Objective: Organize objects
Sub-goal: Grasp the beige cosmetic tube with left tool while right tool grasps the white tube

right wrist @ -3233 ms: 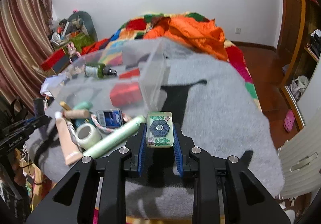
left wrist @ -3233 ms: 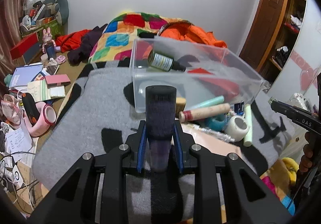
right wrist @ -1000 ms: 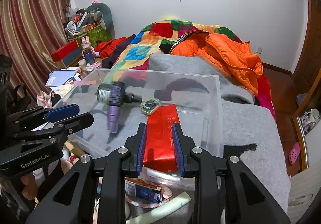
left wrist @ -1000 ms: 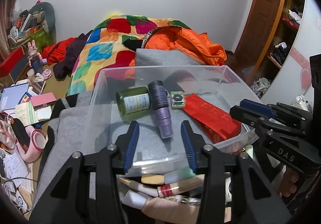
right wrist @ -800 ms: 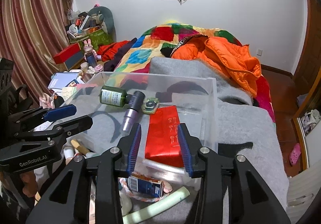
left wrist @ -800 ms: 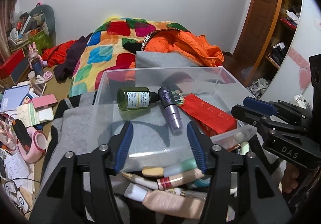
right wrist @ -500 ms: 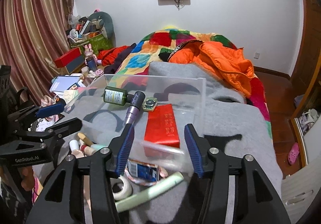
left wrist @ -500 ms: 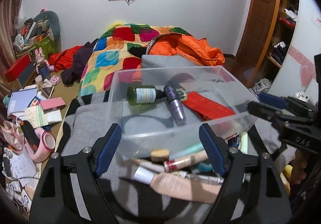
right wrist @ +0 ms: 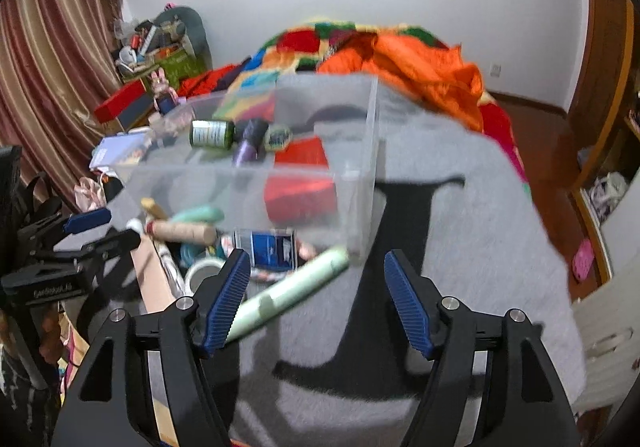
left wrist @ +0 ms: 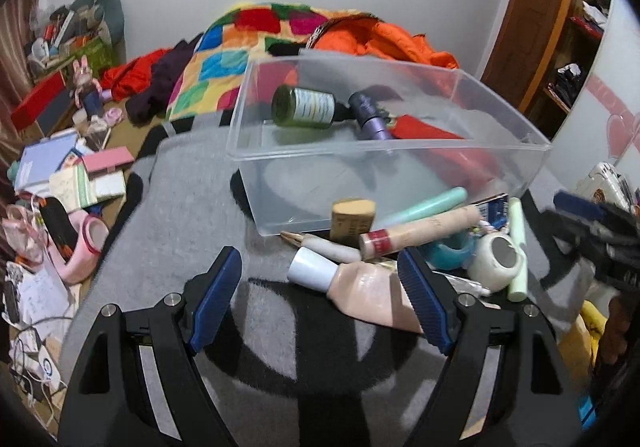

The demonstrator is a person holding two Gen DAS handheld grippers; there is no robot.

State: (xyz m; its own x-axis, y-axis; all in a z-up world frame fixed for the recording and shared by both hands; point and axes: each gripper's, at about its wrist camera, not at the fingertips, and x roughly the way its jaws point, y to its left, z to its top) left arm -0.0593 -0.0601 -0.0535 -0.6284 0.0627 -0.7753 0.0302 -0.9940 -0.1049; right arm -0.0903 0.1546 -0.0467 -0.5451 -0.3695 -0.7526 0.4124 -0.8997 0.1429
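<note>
A clear plastic bin [left wrist: 400,145] [right wrist: 360,183] stands on a grey blanket. In it lie a green bottle [left wrist: 304,106] [right wrist: 211,134], a purple tube [left wrist: 370,115] [right wrist: 248,145], a small flowered tin [right wrist: 278,137] and a red packet [left wrist: 432,135] [right wrist: 302,175]. My left gripper [left wrist: 320,297] is open and empty, low over a beige tube [left wrist: 360,285] in the loose pile in front of the bin. My right gripper [right wrist: 318,301] is open and empty, near a pale green tube [right wrist: 288,293].
The loose pile holds a tape roll [left wrist: 496,257], a blue box [right wrist: 270,249], a tan tube [left wrist: 420,233] and a mint tube [left wrist: 424,205]. An orange jacket [right wrist: 420,75] and colourful quilt lie behind. Books and clutter cover the floor [left wrist: 68,175] at left.
Both grippers let go of their items in the bin, opened wide and drew back and down toward the loose pile. The purple tube and tin now lie in the bin.
</note>
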